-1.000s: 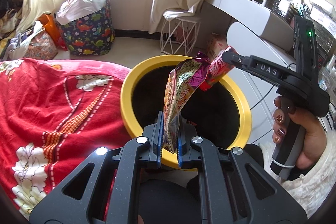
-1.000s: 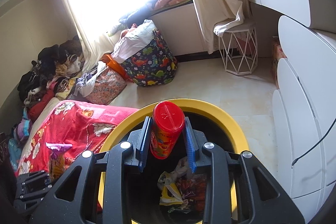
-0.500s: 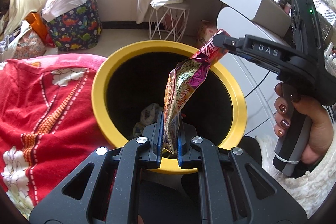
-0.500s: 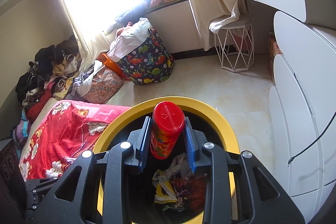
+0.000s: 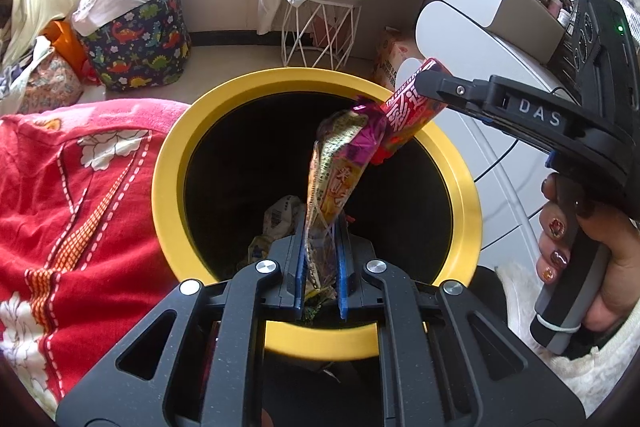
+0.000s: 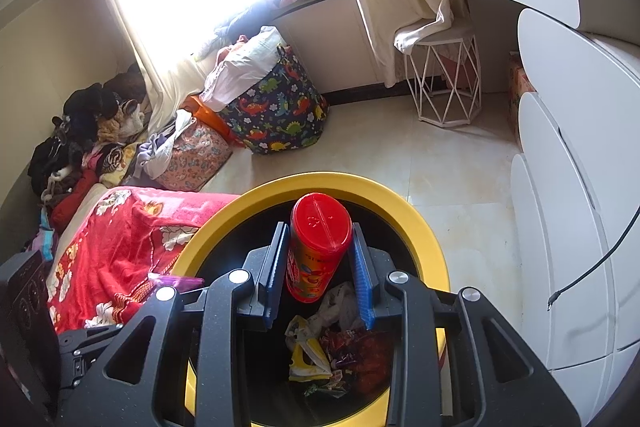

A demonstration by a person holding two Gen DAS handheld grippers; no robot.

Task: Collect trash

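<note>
Left wrist view: left gripper (image 5: pixel 320 263) is clamped tight on a crumpled snack wrapper (image 5: pixel 338 167), which sticks up from between the blue pads, over the mouth of the yellow-rimmed bin (image 5: pixel 176 163). Crumpled wrappers lie at the bottom of the bin. Right gripper (image 5: pixel 430 89) comes in from the right w/ a red tube can (image 5: pixel 404 119) pinched in its jaws, the can tilted over the bin's far rim, just beside the wrapper's top end. A hand (image 5: pixel 584 247) w/ painted nails holds that gripper's handle. Red floral blanket (image 5: pixel 72 195) touches the bin on the left.

Right wrist view: right gripper (image 6: pixel 320 263) grips the red tube can (image 6: pixel 318 247) by its sides — lid end facing away, directly above the bin (image 6: pixel 420 227). Trash pile (image 6: pixel 332 343) sits inside below. Dinosaur-print bag (image 6: pixel 276 111) and a white wire stool (image 6: pixel 444 83) stand on the floor beyond.
</note>
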